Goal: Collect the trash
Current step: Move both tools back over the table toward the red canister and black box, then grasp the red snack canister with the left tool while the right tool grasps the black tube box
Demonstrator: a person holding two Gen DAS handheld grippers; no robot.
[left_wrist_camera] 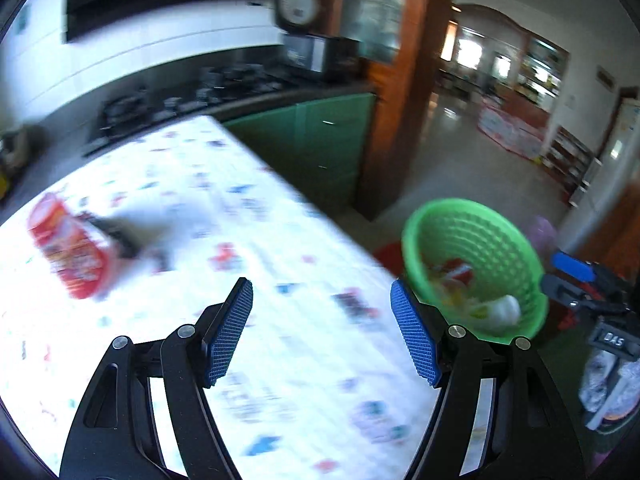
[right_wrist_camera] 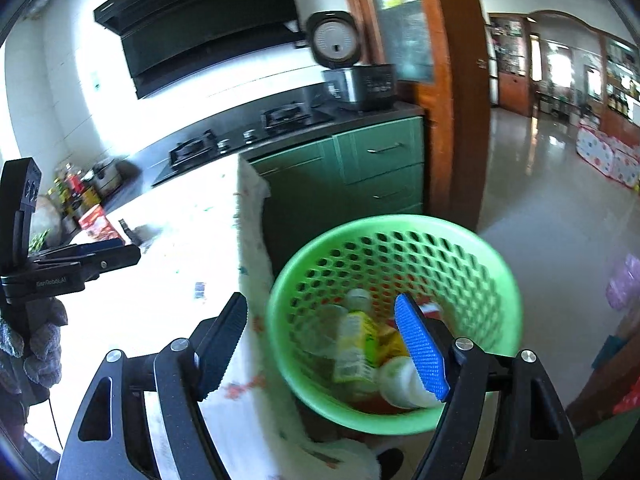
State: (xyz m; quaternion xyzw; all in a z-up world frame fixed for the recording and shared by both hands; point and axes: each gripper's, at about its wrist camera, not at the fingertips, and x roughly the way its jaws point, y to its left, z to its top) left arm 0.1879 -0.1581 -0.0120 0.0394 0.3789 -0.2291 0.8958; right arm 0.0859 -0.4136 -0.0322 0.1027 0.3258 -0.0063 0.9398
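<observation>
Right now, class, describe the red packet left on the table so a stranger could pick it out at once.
Find the table with the white patterned cloth in front of the stove counter. On its far side from the green basket lies the red packet, on its side beside a small dark item. It is the only large red thing on the cloth.

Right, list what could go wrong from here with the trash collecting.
1. The green basket sits off the table edge, so a short drop might land on the floor.
2. The red packet lies far across the table; the open left hand-held gripper may push it away.
3. Motion blur suggests fast swings, risking a knocked basket.
</observation>
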